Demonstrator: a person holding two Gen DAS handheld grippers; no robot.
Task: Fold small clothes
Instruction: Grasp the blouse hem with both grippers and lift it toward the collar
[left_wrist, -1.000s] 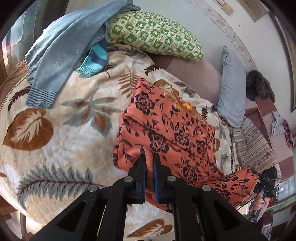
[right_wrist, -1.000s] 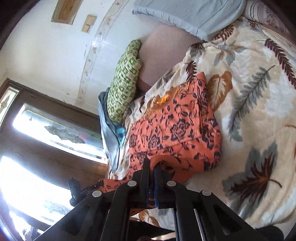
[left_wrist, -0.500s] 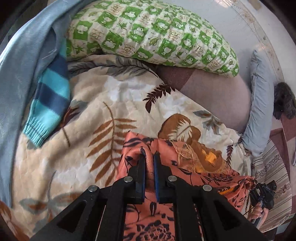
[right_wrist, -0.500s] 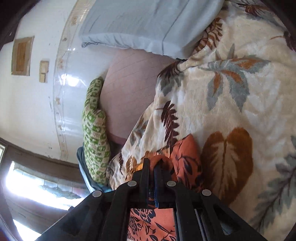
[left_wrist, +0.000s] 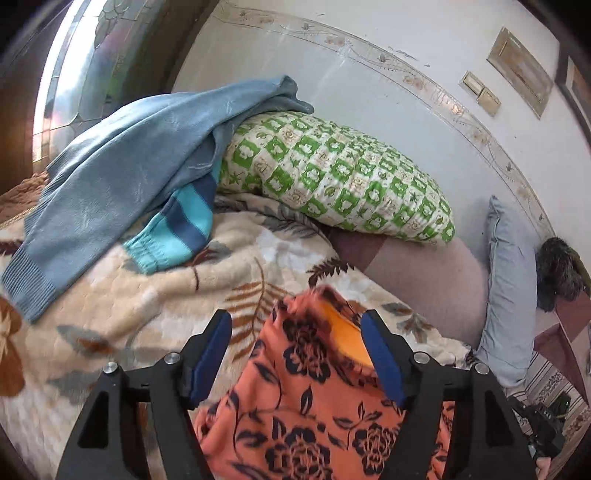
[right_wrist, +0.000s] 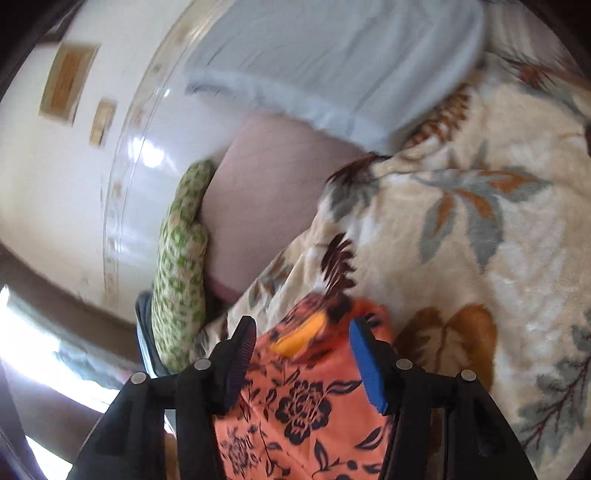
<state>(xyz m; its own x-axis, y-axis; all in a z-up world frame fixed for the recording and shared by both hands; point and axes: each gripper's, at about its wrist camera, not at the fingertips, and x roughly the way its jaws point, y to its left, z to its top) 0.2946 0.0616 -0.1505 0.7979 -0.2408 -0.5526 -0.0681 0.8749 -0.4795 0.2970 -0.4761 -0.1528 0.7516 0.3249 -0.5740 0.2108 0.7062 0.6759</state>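
Left wrist view, from left to right. At nine o'clock, a grey-blue knitted sweater (left_wrist: 122, 177) drapes over the bed, its ribbed hem low on the left. Under it, a striped sleeve in turquoise and navy (left_wrist: 177, 229) pokes out. At twelve o'clock, a green-and-white checked pillow (left_wrist: 340, 177) leans against the white wall (left_wrist: 369, 55). Beneath everything lies a cream plush blanket printed with brown and grey leaves (left_wrist: 110, 314). At six o'clock, the left tongs (left_wrist: 295, 354) are opening, their blue-padded black fingers (left_wrist: 210, 358) standing wide apart. Between them lies the orange cloth with black rose print (left_wrist: 306, 406), its top edge blurred, showing a plain orange inner side; the pads do not press it. At three o'clock, a pale blue cushion (left_wrist: 509, 302) stands on end, with a dark furry item (left_wrist: 557, 273) beside it.

Right wrist view, from left to right. At nine o'clock is the white wall, then the same checked pillow (right_wrist: 181, 266) seen edge-on. At six o'clock, the right tongs (right_wrist: 301, 350) are also opening, with the orange cloth (right_wrist: 303, 410) loose between the fingers. At twelve o'clock sits the pale blue cushion (right_wrist: 332, 55). The leaf blanket (right_wrist: 480, 221) fills three o'clock.
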